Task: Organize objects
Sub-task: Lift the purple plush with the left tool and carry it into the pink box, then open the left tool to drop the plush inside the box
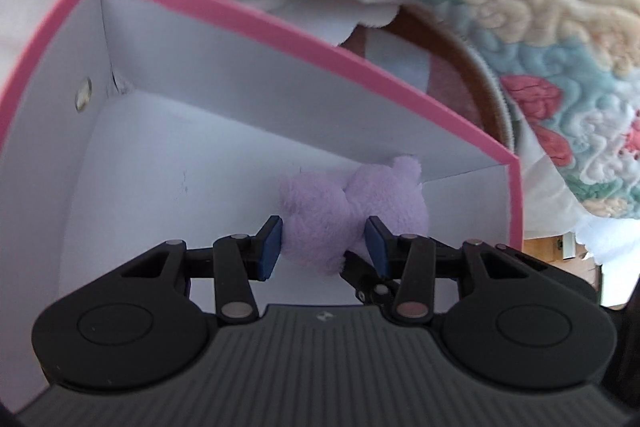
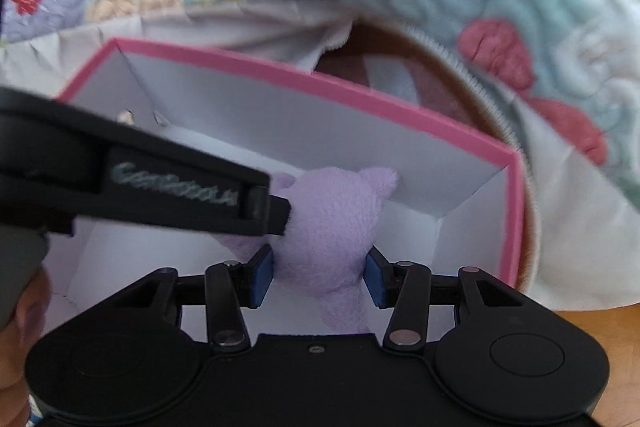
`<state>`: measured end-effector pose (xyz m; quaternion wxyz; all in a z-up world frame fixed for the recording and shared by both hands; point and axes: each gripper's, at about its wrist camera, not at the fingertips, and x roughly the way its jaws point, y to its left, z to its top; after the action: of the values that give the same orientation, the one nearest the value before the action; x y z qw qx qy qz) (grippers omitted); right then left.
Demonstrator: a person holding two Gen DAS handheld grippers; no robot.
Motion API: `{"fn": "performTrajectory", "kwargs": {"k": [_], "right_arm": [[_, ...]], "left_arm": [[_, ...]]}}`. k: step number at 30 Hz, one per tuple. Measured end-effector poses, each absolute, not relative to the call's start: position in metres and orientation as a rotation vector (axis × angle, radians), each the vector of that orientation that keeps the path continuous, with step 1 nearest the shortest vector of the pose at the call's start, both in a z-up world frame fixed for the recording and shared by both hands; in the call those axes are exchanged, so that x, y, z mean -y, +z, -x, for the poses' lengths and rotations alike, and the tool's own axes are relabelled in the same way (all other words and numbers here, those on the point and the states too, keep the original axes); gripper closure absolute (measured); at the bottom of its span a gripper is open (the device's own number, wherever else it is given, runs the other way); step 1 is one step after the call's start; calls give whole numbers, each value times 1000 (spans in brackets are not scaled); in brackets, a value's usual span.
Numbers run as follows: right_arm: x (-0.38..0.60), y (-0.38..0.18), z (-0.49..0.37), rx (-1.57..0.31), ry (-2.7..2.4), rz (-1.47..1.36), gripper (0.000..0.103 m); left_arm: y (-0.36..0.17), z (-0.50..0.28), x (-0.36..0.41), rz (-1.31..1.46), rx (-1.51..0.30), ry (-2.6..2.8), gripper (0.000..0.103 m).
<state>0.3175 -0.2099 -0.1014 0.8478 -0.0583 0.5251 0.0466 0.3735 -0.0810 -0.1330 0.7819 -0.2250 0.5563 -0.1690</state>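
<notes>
A lilac plush toy [image 1: 352, 211] hangs inside a white box with a pink rim [image 1: 256, 23], near its right corner. My left gripper [image 1: 324, 247] is shut on one fluffy end of the toy, blue pads pressed into the fur. In the right wrist view the same plush toy [image 2: 332, 227] sits between the blue pads of my right gripper [image 2: 320, 279], which is shut on its body. The left gripper's black finger [image 2: 264, 211] reaches in from the left and grips the toy too. The pink rim [image 2: 360, 95] frames the box; most of its white floor shows bare.
A quilted floral bedspread [image 1: 540, 7] fills the background behind the box. A brown round container with a ribbed edge [image 2: 492, 103] lies just past the box's far right side. Wooden floor [image 2: 600, 323] shows at the lower right. A person's hand [image 2: 28, 311] is at the left edge.
</notes>
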Motion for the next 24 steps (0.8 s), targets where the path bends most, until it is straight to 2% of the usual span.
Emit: {"fn": "performTrajectory", "kwargs": {"k": [3,5,8,10,12,13,16,17,19,21,23,24], "right_arm": [[211,-108,-316,-1110,96,144,48],[210,-108,-311,-1092,104,188,43],[213,-100,-298,-1041,133,238,45],[218,-96,-289,-1025,162,238,51],[217,-98,-283,-1011,181,313,84],[217,-100,-281,-1001,186,345,88],[224,-107,-282,-1001,163,354,88],[225,-109,-282,-993,155,357,94],[225,-112,-279,-955,157,387,94],[228,-112,-276,-942,163,361,94],[234,-106,-270,-928,173,304,93],[239,-101,-265,-924,178,244,91]], "left_arm": [[-142,-376,84,483,-1229,-340,61],[-150,-379,87,501,-1275,-308,65],[-157,-378,94,512,-1288,-316,67],[-157,-377,98,520,-1292,-327,69],[-156,-378,104,518,-1291,-338,71],[-156,-378,107,521,-1288,-345,72],[-156,-378,113,544,-1285,-346,72],[-155,-378,114,537,-1272,-336,72],[-152,-375,117,504,-1250,-322,69],[-146,-370,116,466,-1240,-304,60],[-136,-361,113,418,-1218,-295,44],[-129,-354,110,393,-1199,-294,43]]}}
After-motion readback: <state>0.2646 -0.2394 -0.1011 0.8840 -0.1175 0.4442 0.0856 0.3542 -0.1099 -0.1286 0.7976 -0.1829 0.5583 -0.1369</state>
